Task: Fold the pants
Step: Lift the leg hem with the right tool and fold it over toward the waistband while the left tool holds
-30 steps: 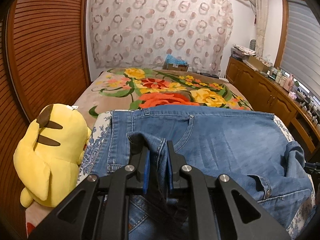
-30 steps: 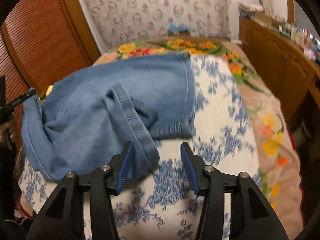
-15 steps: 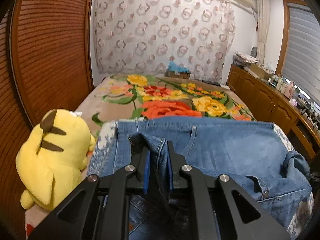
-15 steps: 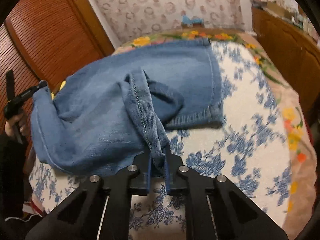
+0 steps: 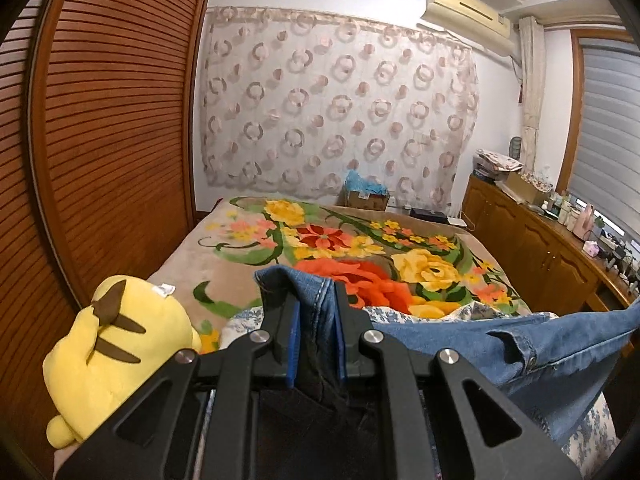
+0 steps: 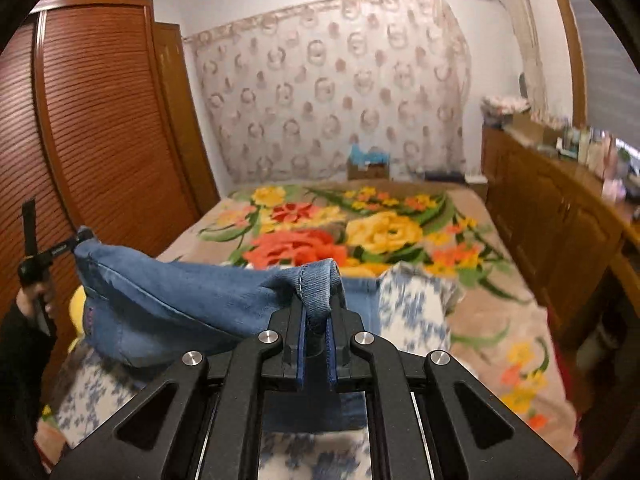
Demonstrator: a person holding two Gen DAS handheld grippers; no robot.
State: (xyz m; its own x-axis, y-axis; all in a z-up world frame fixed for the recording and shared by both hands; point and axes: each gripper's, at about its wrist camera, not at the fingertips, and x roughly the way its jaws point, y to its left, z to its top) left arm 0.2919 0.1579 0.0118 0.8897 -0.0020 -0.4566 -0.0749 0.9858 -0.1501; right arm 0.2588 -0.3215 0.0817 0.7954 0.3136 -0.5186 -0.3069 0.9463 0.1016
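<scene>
Both tongs were clenched on the pants: the left tongs (image 5: 314, 334) pinched a bunched denim edge between blue pads, and the right tongs (image 6: 318, 344) gripped a rolled hem or seam end the same way. The pants (image 5: 532, 346) hung in the air between them, slung like a hammock above the blue-and-white floral cloth (image 6: 416, 304) at the near end of the bed (image 5: 240, 248), with loose folds sagging toward the right in the left wrist view. A yellow plush toy (image 5: 116, 344) lay at the bed's left edge, near the left grip. Which part of the garment each side held could not be told for certain. The main risk from here seemed to be slippage: each grip took only a narrow bite of thick denim, and the hanging weight could drag an edge out. Uneven tension might also let the layers twist, so the fold would land crooked or bunched. Lowering carelessly on the left could drape denim over the toy.
</scene>
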